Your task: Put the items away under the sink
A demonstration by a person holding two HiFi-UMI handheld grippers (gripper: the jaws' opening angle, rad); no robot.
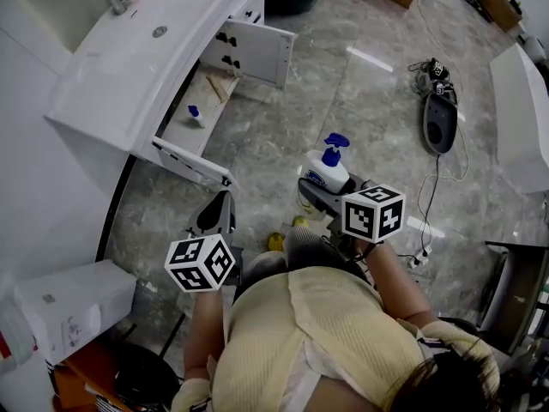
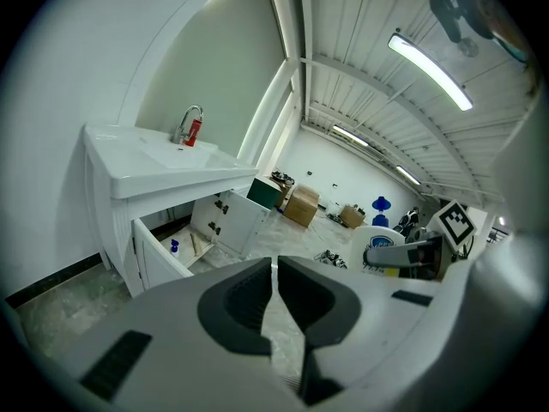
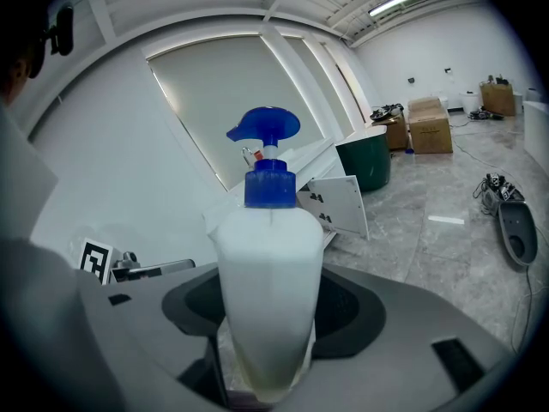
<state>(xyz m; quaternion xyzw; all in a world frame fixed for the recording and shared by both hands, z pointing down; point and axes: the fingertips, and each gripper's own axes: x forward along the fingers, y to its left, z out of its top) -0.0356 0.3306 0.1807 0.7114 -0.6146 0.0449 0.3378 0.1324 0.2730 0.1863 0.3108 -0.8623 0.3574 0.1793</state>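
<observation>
Carrying is the step in hand. The right gripper point(image 3: 268, 350) has its fingers closed on the lower body of a white pump bottle point(image 3: 268, 273) with a blue pump head, and holds it upright over the grey floor point(image 1: 360, 101), well apart from the sink point(image 1: 129, 58). The left gripper point(image 2: 276, 294) carries nothing: its fingers are drawn together with only a thin slit between the pads, and it points toward the cabinet point(image 2: 163, 247) below the sink.

That cabinet stands open, both doors point(image 1: 257, 50) swung outward. On its bottom shelf a small blue-capped bottle point(image 1: 195, 114) stands toward the end by the nearer door, and a wooden strip point(image 1: 214, 86) lies toward the far end. Between the two, and along the shelf's front edge, bare board shows.

By my reading, the task is partly along, with one item in the cabinet and this one in transit. The next move calls for bringing the pump bottle low and forward, passing it between the open doors under the front edge of the sink, and setting it upright on the bare part of the shelf without knocking the small bottle. The tall pump head is what may catch the sink's underside.
</observation>
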